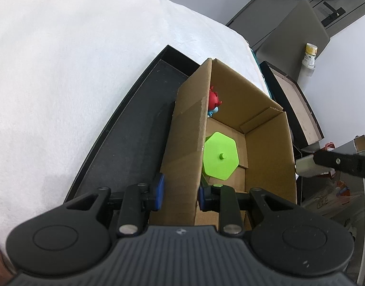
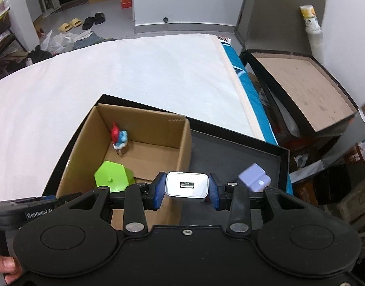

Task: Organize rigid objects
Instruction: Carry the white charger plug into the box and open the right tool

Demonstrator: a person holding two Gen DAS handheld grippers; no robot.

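An open cardboard box (image 1: 268, 143) (image 2: 153, 124) stands inside a shallow black tray (image 1: 132, 143) (image 2: 242, 152) on a white bed. In the box lie a green hexagonal lid (image 1: 220, 158) (image 2: 113, 175) and a small red-and-blue figurine (image 1: 214, 102) (image 2: 119, 137). My left gripper (image 1: 180, 193) is shut on the box's near wall, one blue pad on each side. My right gripper (image 2: 187, 190) is shut on a white USB charger (image 2: 187, 186), held above the tray beside the box; the charger (image 1: 306, 166) also shows at the right of the left wrist view. A pale purple block (image 2: 254, 178) lies in the tray.
The white bed cover (image 2: 134, 66) spreads behind and left of the tray. An open brown-lined case (image 2: 301, 83) stands off the bed's right edge, with a paper cup (image 2: 310, 19) on top. Clutter, shoes and bags lie on the floor. A hand (image 2: 2, 269) grips a handle.
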